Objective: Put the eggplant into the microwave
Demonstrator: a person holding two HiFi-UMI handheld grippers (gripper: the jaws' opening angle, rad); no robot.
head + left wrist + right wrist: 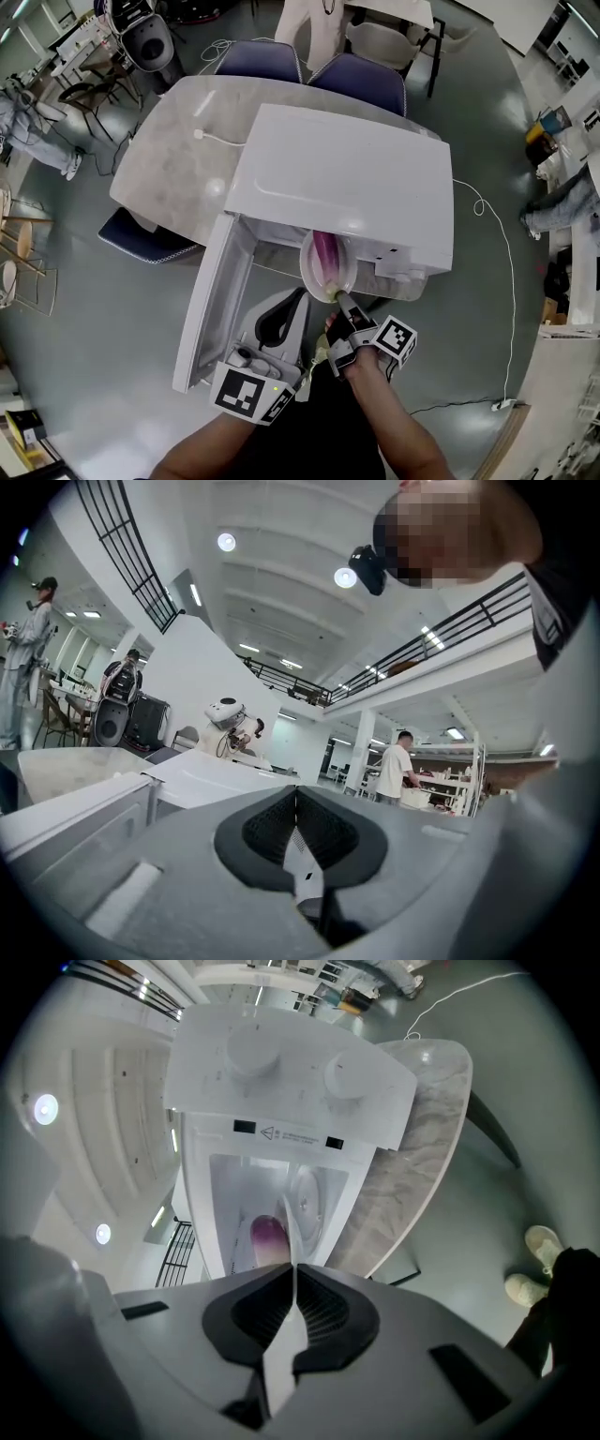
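A white microwave (pixel 347 178) stands on a marble table (pixel 173 159), its door (pixel 211 300) swung open towards me on the left. At its opening a white plate (pixel 330 274) carries the purple eggplant (pixel 324 251). My right gripper (pixel 343 306) is shut on the plate's near rim. In the right gripper view the plate's thin edge (pixel 290 1227) runs between the jaws of the right gripper (pixel 294 1269), with the eggplant (pixel 267 1235) just inside the microwave cavity (pixel 234 1204). My left gripper (pixel 297 300) hangs beside the door, shut and holding nothing, and the left gripper (pixel 296 794) points upward past the microwave top (pixel 216 775).
Two blue chairs (pixel 356 80) stand behind the table and another (pixel 141 239) at its left. A white cable (pixel 506 262) trails over the floor at the right. People stand at the room's edges. My shoes (pixel 534 1260) show on the floor.
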